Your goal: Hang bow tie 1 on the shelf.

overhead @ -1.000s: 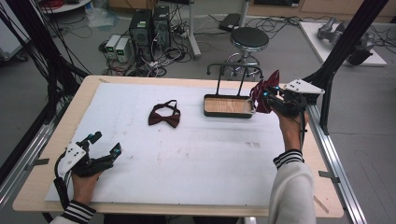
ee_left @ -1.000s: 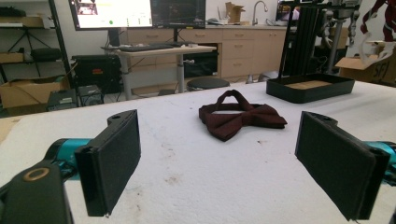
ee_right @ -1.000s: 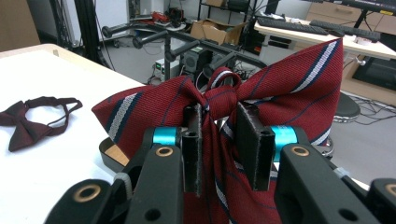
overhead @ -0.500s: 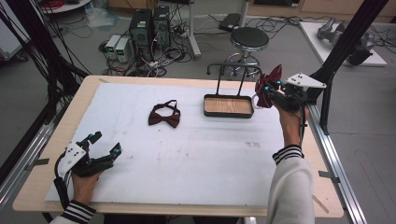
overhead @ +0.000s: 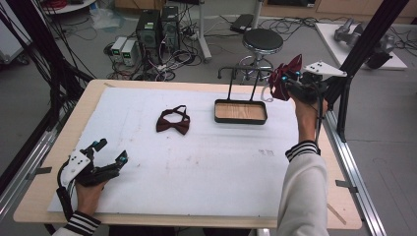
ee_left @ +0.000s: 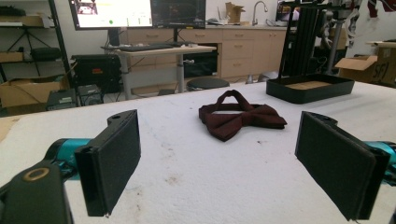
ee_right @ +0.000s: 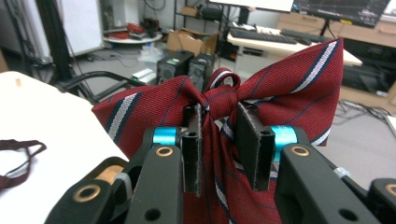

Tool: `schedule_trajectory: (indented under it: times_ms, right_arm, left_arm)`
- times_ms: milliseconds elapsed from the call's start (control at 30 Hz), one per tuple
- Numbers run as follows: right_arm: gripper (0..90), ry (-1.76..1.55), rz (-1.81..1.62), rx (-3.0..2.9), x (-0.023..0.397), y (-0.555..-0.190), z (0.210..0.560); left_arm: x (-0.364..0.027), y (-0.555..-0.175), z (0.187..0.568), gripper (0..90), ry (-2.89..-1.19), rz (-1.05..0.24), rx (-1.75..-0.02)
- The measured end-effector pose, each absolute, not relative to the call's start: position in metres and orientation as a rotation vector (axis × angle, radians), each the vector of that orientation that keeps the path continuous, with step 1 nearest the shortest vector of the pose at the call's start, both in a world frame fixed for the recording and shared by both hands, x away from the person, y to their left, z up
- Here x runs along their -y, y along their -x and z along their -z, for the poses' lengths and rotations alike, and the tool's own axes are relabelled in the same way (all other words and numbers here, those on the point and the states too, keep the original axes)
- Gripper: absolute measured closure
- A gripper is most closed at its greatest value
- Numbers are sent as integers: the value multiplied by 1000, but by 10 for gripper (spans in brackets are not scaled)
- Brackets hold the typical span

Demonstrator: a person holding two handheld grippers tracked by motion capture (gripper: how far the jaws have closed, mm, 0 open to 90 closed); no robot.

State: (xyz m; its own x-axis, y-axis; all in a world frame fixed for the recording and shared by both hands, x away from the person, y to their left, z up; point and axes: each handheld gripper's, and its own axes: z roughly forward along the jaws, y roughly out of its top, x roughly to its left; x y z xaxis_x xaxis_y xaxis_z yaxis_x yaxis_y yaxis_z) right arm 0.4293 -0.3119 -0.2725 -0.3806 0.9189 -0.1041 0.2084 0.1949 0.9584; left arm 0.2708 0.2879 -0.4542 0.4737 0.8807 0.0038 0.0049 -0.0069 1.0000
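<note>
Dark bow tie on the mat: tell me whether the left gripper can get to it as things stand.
Probably yes. The left gripper rests open, facing the dark bow tie, with bare white mat between them.

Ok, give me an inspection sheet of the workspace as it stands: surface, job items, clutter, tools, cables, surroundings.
Surface: white mat on the wooden table, faintly stained.
Job's things: striped red bow tie held above the table's far right corner; dark bow tie flat on the mat; black tray with a wooden floor.
Clutter: nothing seen.
Tools: right tool shut on the striped bow tie; left tool open, low at the near left.
Cables: tangled on the floor by the computers.
Surroundings: stool, desks, monitors.
</note>
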Motion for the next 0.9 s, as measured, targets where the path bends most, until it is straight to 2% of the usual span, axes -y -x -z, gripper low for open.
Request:
schedule_trajectory:
  times_ms: [900]
  right_arm:
    - [723,-1272,-1096,-1681,321,-447,288]
  left_arm:
    - [-288,-271,454,147,-1410,-843,-839]
